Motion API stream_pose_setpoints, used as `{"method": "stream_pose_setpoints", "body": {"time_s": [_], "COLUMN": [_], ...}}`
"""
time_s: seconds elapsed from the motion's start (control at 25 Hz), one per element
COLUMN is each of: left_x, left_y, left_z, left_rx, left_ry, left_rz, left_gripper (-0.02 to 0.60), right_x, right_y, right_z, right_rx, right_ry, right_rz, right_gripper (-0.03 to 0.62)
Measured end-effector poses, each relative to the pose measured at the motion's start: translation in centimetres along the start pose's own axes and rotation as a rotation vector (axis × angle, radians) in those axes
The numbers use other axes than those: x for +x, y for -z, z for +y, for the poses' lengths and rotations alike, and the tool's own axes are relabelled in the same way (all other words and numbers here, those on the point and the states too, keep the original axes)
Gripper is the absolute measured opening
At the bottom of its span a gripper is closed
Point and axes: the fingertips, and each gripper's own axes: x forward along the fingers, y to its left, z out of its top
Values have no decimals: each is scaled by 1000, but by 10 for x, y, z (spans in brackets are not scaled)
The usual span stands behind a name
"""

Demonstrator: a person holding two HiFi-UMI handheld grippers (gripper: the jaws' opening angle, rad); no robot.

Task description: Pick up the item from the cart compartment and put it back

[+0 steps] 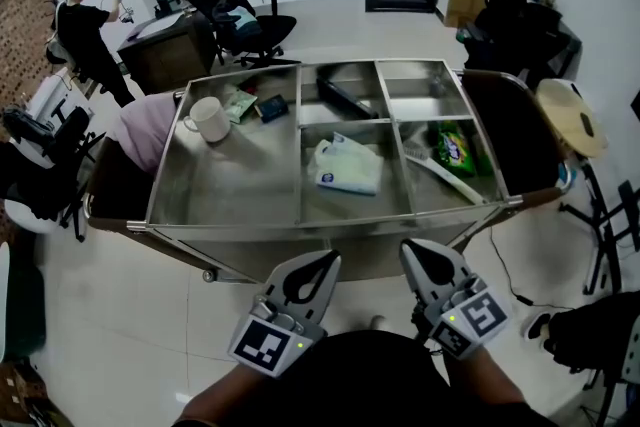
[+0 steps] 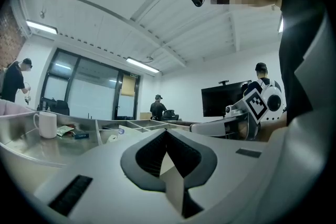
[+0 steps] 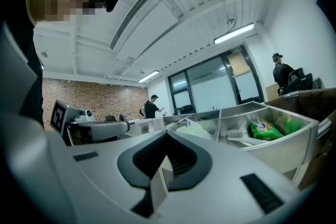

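Note:
A steel cart (image 1: 330, 223) with several compartments stands in front of me. A white mug (image 1: 207, 118) and small packets (image 1: 240, 102) lie in the big left compartment. The middle front one holds a white pouch (image 1: 347, 165), and a black item (image 1: 345, 97) lies behind it. A green packet (image 1: 457, 147) and a white brush (image 1: 440, 173) share the right front compartment. My left gripper (image 1: 318, 265) and right gripper (image 1: 425, 258) hover side by side just short of the cart's near rim. Both are shut and hold nothing. The right gripper view shows the green packet (image 3: 262, 129) and the pouch (image 3: 197, 129) ahead.
A pink cloth (image 1: 145, 130) hangs at the cart's left end. A stool with a round wooden seat (image 1: 567, 115) and stand legs are at the right. Behind the cart are a black office chair (image 1: 250, 15), a desk, and people at the back left and back right.

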Motion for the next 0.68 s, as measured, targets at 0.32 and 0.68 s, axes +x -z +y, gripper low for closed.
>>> {"method": "stream_pose_setpoints", "body": {"time_s": [0.32, 0.68], "left_x": [-1, -4], "left_y": [-1, 2], "left_z": [4, -2], "left_rx": [15, 8], "left_ry": [-8, -2], "left_rz": [0, 10], "left_gripper": [0, 0], "right_x": [-2, 0], "right_y": [-1, 0], "right_z": [-2, -1], "right_rx": [-9, -22], "right_ry": [3, 1], "right_rz": [6, 10], "right_gripper": [12, 12]}}
